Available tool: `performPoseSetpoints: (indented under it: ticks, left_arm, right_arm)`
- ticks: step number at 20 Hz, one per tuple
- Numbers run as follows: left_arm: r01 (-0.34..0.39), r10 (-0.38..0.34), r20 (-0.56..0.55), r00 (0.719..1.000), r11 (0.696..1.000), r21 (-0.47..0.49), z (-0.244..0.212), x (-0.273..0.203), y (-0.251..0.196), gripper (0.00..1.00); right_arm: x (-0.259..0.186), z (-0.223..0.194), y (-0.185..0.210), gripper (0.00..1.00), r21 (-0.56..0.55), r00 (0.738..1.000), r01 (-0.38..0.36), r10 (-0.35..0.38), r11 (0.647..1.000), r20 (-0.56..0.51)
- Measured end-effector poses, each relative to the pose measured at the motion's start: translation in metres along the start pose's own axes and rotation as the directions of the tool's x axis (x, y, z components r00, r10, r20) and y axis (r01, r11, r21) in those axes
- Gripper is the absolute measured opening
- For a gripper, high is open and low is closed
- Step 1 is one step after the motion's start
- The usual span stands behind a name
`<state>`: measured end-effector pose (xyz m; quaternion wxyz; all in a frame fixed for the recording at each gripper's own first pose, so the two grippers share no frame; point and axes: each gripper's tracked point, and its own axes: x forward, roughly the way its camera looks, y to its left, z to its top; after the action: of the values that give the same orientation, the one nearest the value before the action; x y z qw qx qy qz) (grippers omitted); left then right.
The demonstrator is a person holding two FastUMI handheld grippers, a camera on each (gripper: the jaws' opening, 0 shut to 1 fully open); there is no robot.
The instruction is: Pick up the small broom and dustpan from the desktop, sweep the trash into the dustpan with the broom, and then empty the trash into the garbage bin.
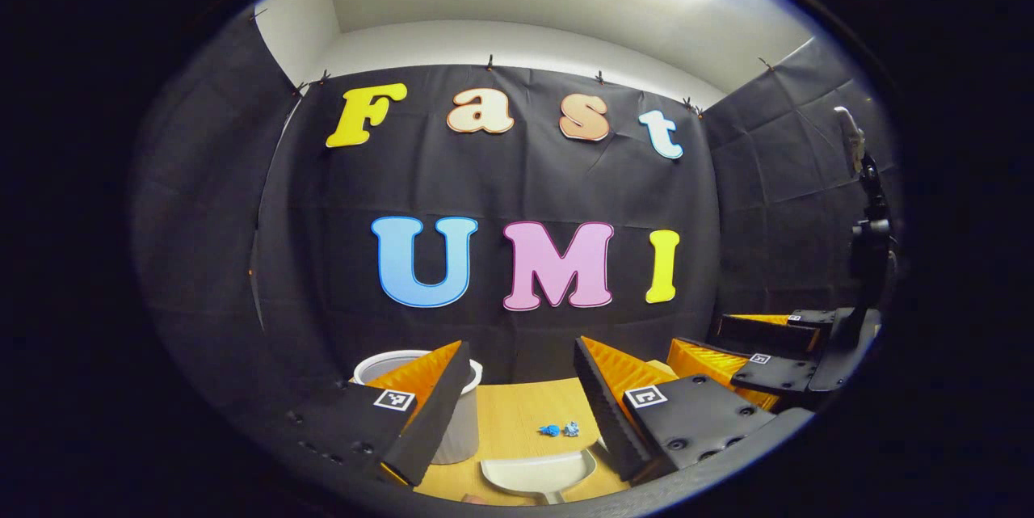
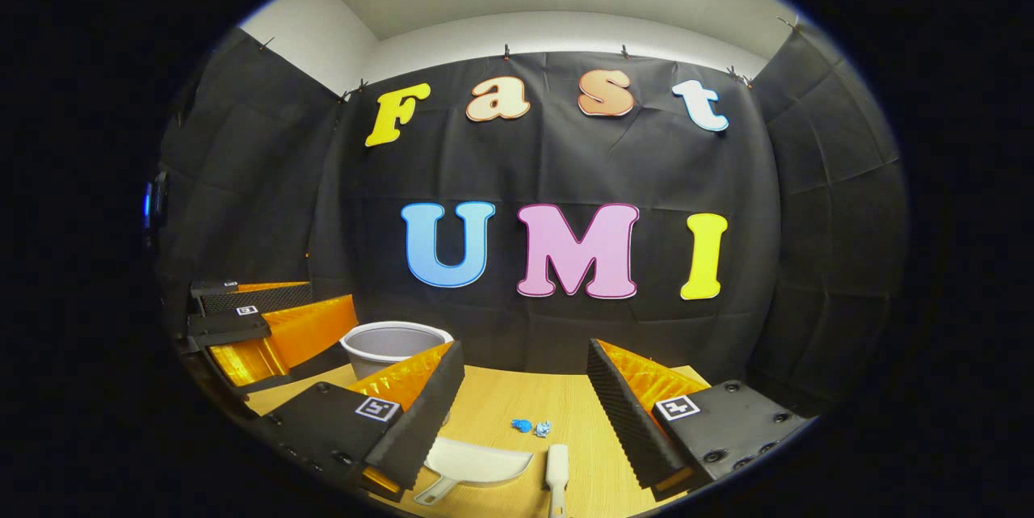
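**Both tools spread, nothing held; sweep items lie on surface**

While both tools hang above the near edge of the surface (image 2: pixel 517 405), neither touches any item. Left tool (image 1: pixel 521 397): fingers spread wide, nothing between them but open air and the surface below. Right tool (image 2: pixel 525 397): likewise spread wide, gripping nothing. From the left gripper view the right tool shows off to the right, beside a dark stand (image 1: pixel 868 243); from the right gripper view the left tool shows at the left edge, near the bin.

Dustpan (image 2: pixel 477 461): pale, lying flat on the surface at the near edge, its handle pointing toward the camera in the right gripper view. In the left gripper view it sits low and centred between the left tool's fingers.

Broom (image 2: pixel 557 469): pale handle lying on the surface just right of the dustpan, apart from it; the bristle end is cut off by the edge of the picture, so its full length cannot be judged.

Trash (image 2: pixel 531 427): two small blue scraps, lying close together on the surface, just beyond the dustpan and broom.

Bin (image 2: pixel 394 344): pale round tub, upright at the far left of the surface against the black cloth wall (image 2: pixel 565 162); it appears empty, though its floor is hidden.
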<state>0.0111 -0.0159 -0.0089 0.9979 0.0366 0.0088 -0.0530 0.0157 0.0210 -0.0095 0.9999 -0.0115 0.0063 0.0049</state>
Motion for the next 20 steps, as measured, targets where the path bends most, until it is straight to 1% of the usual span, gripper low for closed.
performPoseSetpoints:
  ticks: [1, 3, 5, 7, 10, 13, 14, 16, 17, 18, 19, 20]
  left_arm:
    - [-0.002, 0.002, -0.005, 1.000, 1.000, -0.003, -0.003, 0.003, 0.003, 0.77]
    - [-0.005, 0.005, -0.008, 1.000, 0.999, -0.032, -0.006, 0.007, 0.007, 0.77]
    - [0.015, -0.016, -0.016, 1.000, 0.996, -0.083, -0.012, 0.011, 0.005, 0.77]
    - [0.026, -0.031, -0.044, 0.999, 0.994, -0.110, -0.021, 0.016, 0.006, 0.77]
    - [0.011, -0.020, -0.093, 0.995, 0.995, -0.098, -0.033, 0.022, 0.009, 0.77]
    - [0.055, -0.072, -0.156, 0.985, 0.992, -0.112, -0.048, 0.024, -0.005, 0.77]
    - [0.054, -0.075, -0.179, 0.981, 0.991, -0.121, -0.054, 0.025, -0.008, 0.77]
    - [0.030, -0.054, -0.195, 0.979, 0.992, -0.121, -0.059, 0.029, -0.009, 0.77]
    - [0.030, -0.054, -0.207, 0.977, 0.993, -0.116, -0.066, 0.032, -0.015, 0.77]
    - [0.029, -0.057, -0.245, 0.968, 0.993, -0.114, -0.079, 0.034, -0.020, 0.77]
    - [0.030, -0.064, -0.297, 0.953, 0.993, -0.117, -0.099, 0.035, -0.025, 0.77]
    - [0.023, -0.064, -0.360, 0.931, 0.993, -0.116, -0.118, 0.031, -0.027, 0.77]
  right_arm:
    - [0.001, -0.002, 0.000, 0.99, 0.000, 1.000, 0.002, -0.002, 1.000, -0.003]
    - [0.003, -0.005, 0.000, 0.99, -0.001, 1.000, 0.008, -0.008, 1.000, -0.010]
    - [0.006, -0.010, -0.001, 0.99, 0.001, 1.000, 0.016, -0.016, 1.000, -0.018]
    - [0.009, -0.014, -0.002, 0.99, 0.004, 0.999, 0.023, -0.023, 1.000, -0.031]
    - [0.010, -0.020, -0.009, 0.99, 0.000, 0.997, 0.043, -0.043, 0.999, -0.059]
    - [0.011, -0.020, -0.016, 0.99, -0.004, 0.995, 0.047, -0.047, 0.999, -0.083]
    - [0.012, -0.019, -0.020, 0.99, -0.014, 0.995, 0.047, -0.048, 0.999, -0.088]
    - [0.015, -0.024, -0.028, 0.99, -0.032, 0.993, 0.044, -0.047, 0.999, -0.106]
    - [0.016, -0.026, -0.033, 0.99, -0.032, 0.992, 0.043, -0.046, 0.999, -0.114]
    - [0.018, -0.028, -0.037, 0.99, -0.026, 0.992, 0.043, -0.046, 0.999, -0.120]
    - [0.022, -0.032, -0.042, 0.99, -0.025, 0.990, 0.046, -0.049, 0.999, -0.130]
    - [0.023, -0.040, -0.050, 0.98, -0.035, 0.987, 0.057, -0.062, 0.998, -0.149]
